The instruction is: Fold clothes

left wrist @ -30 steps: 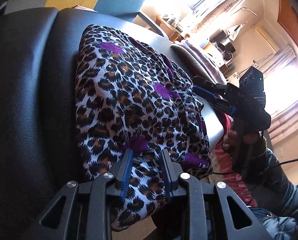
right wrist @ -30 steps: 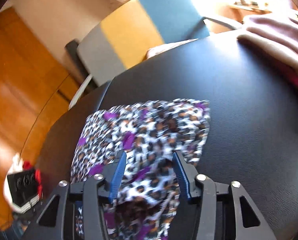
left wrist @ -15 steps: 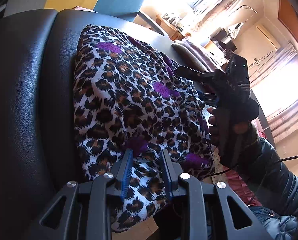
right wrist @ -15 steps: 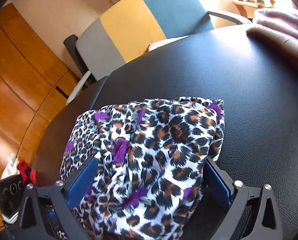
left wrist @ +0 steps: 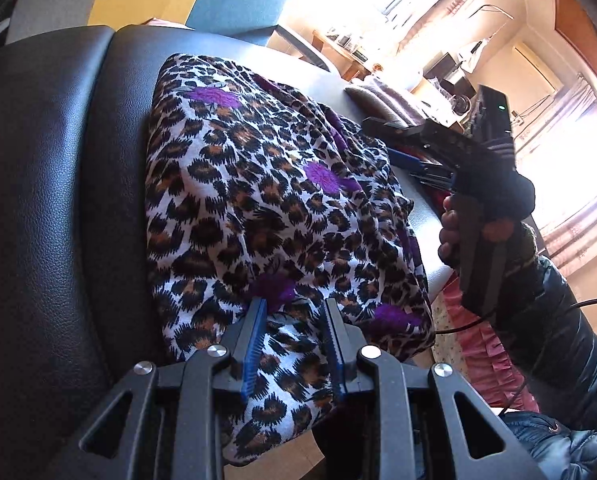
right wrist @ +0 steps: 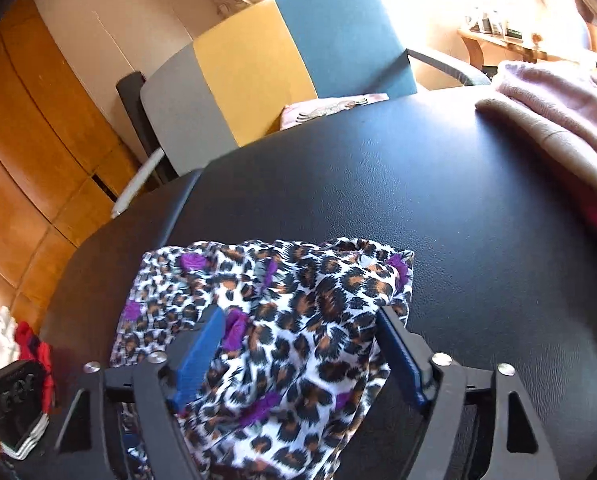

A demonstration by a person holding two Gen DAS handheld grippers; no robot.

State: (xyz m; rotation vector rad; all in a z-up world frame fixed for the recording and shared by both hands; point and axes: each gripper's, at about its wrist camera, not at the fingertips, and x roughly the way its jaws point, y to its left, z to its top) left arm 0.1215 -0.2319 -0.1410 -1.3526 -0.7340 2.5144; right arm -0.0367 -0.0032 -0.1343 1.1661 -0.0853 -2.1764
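Observation:
A leopard-print garment with purple flowers lies bunched and partly folded on a black padded surface; its near edge hangs over the front. My left gripper sits at that near edge, jaws narrowly apart with cloth between them. My right gripper is open wide over the garment's other end, with the cloth between its fingers and not pinched. It also shows in the left wrist view, held in a gloved hand at the garment's right side.
A folded pink and beige pile lies on the black surface at the far right. A grey, yellow and blue chair stands behind it. Wooden panelling is at the left. Pink ruffled cloth hangs below the front edge.
My right gripper opened wide from a narrow gap and moved forward over the garment, lifting slightly. My left gripper stayed at the near edge with its jaws unchanged.

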